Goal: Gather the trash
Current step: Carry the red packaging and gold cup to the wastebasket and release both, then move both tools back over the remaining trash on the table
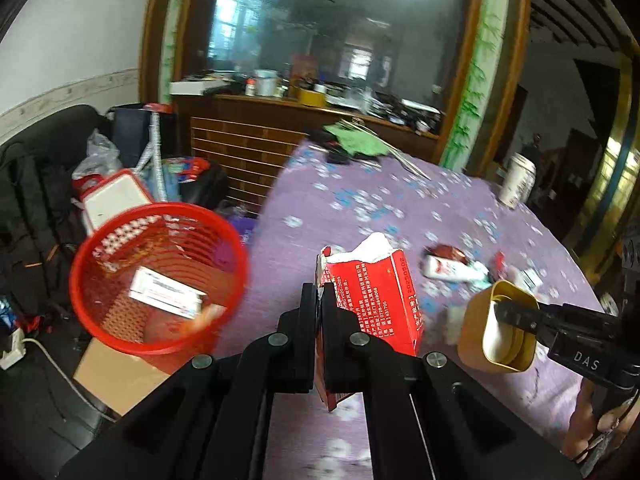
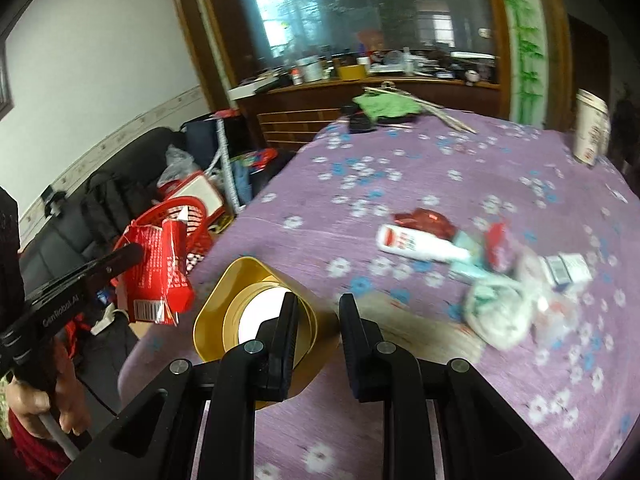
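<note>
My left gripper is shut on the edge of a torn red carton and holds it above the purple flowered table, right of the red mesh basket. The right wrist view shows that carton hanging from the left gripper in front of the basket. My right gripper is shut on the wall of a gold open-topped box, one finger inside and one outside. In the left wrist view the gold box hangs on the right gripper.
The basket holds a white box. On the table lie a white bottle, crumpled tissue, small packs, a tall white cup and a green cloth. A cluttered dark sofa is left of the table.
</note>
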{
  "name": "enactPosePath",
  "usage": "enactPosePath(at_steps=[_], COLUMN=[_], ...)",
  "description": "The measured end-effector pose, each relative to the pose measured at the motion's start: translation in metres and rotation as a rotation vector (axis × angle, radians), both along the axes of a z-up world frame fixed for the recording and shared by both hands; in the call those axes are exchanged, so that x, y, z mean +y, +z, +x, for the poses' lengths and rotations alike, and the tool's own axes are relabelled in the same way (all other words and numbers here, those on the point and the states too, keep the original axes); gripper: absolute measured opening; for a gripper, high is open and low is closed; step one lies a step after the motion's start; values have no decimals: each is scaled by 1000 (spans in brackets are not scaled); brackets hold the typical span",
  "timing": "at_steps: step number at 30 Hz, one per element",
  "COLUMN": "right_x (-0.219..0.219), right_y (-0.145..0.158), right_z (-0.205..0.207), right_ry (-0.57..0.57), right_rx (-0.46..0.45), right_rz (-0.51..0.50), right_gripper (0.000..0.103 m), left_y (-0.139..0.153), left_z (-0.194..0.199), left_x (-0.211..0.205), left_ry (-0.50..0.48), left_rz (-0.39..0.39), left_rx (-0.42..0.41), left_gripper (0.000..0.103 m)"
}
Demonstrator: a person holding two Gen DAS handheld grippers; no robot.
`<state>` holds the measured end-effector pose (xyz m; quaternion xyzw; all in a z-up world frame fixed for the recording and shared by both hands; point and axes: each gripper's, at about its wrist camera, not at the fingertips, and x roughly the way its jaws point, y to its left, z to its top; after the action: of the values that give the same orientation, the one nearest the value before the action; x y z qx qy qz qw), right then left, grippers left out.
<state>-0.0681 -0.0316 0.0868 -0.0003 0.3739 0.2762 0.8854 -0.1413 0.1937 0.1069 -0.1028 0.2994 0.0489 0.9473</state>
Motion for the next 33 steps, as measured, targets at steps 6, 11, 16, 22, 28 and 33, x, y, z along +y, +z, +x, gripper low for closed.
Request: enactPosePath(at_steps=[6,11,16,22,28,33], right_x=[46,93,144,208,250,238], right_y=[18,31,33,28,17,21], right_z=[10,21,35,51,69,78], right_ry=[78,142,199,248,263,244], right_rx=[-26,-43,-32,-31,11,21], right_rz=[-22,-19,-7,-25,-28,19], right_gripper=[23,23,23,23,33,36], left_y=[10,10,1,-7,-10,-7], left_z=[-6,-7,-4,1,7,2], left_x=[48,86,121,154,175,174], left_ry=[87,149,203,256,285,308], left_rz=[12,15,18,11,-10,0], left_rx=[-12,-10,14,29,35,2], left_gripper=[2,2,2,2,13,53])
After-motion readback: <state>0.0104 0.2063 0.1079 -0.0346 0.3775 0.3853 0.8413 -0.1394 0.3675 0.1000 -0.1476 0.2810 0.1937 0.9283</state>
